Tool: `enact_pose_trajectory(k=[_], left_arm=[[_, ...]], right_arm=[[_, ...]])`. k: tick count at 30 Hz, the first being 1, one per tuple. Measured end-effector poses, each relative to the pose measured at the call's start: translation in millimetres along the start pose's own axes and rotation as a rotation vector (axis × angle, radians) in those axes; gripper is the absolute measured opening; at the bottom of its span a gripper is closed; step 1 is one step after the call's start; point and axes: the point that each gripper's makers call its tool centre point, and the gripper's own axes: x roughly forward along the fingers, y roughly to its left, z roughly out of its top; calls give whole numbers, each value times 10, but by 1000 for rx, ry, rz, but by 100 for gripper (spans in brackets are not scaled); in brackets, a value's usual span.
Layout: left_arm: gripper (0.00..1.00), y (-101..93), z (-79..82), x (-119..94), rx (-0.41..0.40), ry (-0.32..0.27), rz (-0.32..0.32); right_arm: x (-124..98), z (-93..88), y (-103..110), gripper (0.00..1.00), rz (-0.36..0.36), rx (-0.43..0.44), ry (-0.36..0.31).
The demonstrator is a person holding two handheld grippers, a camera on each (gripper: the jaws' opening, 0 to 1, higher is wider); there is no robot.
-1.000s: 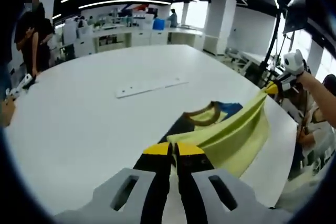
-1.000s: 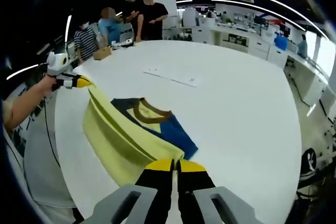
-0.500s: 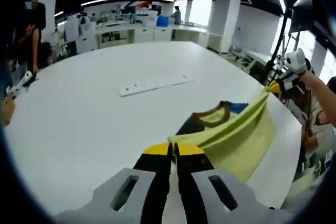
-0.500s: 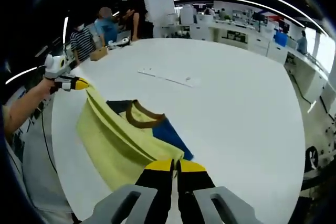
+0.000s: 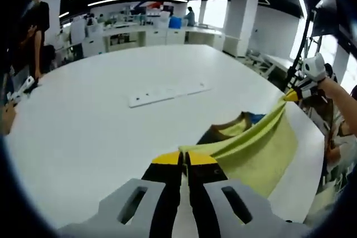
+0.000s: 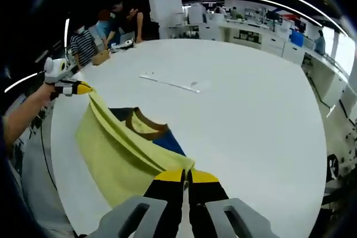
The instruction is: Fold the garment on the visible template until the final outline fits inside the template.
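Yellow-green fabric of the garment (image 6: 120, 151), collar (image 6: 146, 124) toward the table's (image 6: 245, 115) middle, hangs stretched along the near edge between the left gripper (image 5: 184, 159) and right gripper (image 6: 186, 176), each clamped on a hem corner, so folding looks barely begun and no template outline is discernible.

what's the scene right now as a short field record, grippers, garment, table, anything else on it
left gripper: shut on one end of the garment's yellow hem
right gripper: shut on the other end of that hem
garment: yellow shirt with a brown collar and blue panel, hem lifted and stretched between the two grippers, collar end lying on the table
table: large, white, round-edged
white strip: flat on the table beyond the garment, apart from it
people: standing at the table's far edge
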Motion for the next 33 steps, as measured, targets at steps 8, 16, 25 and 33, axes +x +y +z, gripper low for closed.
enact_pose_trajectory(k=[8,16,25,33], left_arm=[[0,67,20,130,-36,-1,3],[0,157,-33,332,-84,22,18],[0,362,-237,530,-129,86,78],[0,251,-296,605,-130,102,53]], right_arm=[[119,18,-88,0,-2,14,6],[315,-4,-162,0,-13,19,36],[548,-85,-276,0,-27,35,93],[672,-126,-310,0,-54,0,127]])
